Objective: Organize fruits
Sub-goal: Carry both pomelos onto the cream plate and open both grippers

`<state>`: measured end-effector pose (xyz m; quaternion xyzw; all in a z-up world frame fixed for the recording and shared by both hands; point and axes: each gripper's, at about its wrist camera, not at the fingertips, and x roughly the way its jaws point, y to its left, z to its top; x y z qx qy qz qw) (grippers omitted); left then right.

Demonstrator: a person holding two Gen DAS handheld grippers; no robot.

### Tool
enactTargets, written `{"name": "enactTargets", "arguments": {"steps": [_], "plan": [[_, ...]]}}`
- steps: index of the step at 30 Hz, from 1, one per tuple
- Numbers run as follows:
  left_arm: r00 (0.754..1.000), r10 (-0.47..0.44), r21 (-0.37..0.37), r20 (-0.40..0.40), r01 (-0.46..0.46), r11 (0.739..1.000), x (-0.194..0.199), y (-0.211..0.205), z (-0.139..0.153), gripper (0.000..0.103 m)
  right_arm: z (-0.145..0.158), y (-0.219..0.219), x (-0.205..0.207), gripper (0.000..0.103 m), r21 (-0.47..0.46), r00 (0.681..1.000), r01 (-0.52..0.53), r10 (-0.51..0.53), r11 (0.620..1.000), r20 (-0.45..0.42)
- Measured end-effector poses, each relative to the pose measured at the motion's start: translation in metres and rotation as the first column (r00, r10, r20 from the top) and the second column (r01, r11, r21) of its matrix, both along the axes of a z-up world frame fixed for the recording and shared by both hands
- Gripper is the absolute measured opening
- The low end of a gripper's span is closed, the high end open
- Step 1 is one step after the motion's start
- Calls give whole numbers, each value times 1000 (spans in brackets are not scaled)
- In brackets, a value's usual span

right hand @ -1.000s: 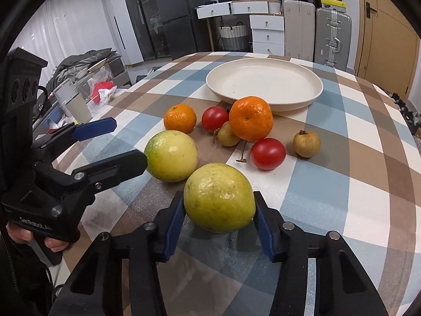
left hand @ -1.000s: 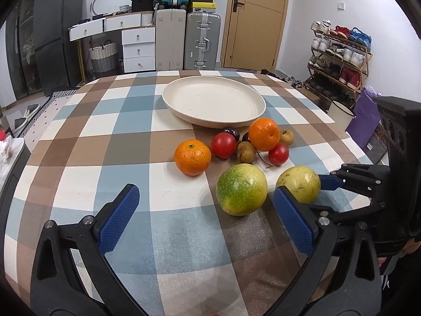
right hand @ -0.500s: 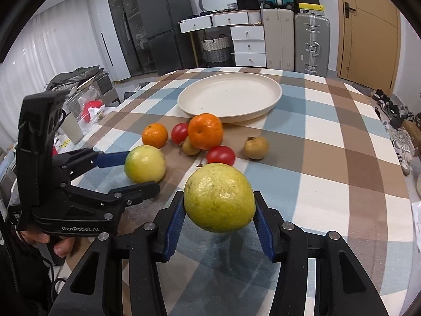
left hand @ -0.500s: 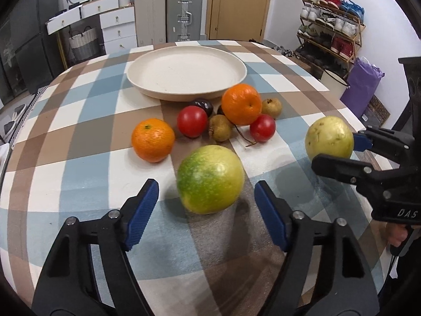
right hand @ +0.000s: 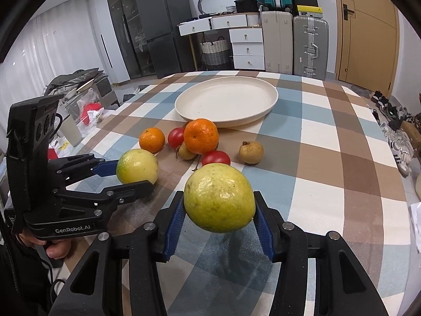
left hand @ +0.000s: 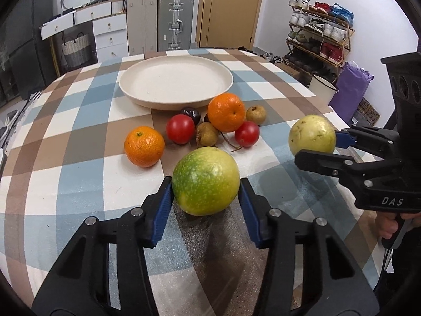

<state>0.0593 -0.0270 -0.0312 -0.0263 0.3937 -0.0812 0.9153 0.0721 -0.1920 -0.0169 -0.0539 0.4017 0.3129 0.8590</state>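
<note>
Closing across the widest part of the green-yellow fruit, which rests on the tabletop on the near side of the plate, the left tongs have their pads at its flanks. It looks firm, smooth, fairly heavy and near-round, with no clear long axis, so a grip at its middle suits. Right tongs clamp the yellow fruit, raised nearer the camera than that plate.

The plate sits on the table, with the fruit cluster just before it.
</note>
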Motion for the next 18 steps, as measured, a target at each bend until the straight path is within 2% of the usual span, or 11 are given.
{"name": "enactTargets", "arguments": {"steps": [7,9,14,18], "plan": [[996,26,3,82,-26,1000,-7,11,25,47,20,1,0,50,58,999,-17,15,998,42],[993,45,24,107,-47,999,-6,16,34,47,27,2,0,50,57,998,-19,16,998,63],[985,91,17,147,-95,995,1,33,52,47,45,8,4,50,49,994,-42,37,998,100],[980,119,0,162,-121,993,7,42,61,47,54,10,12,50,69,994,-49,42,996,97]]}}
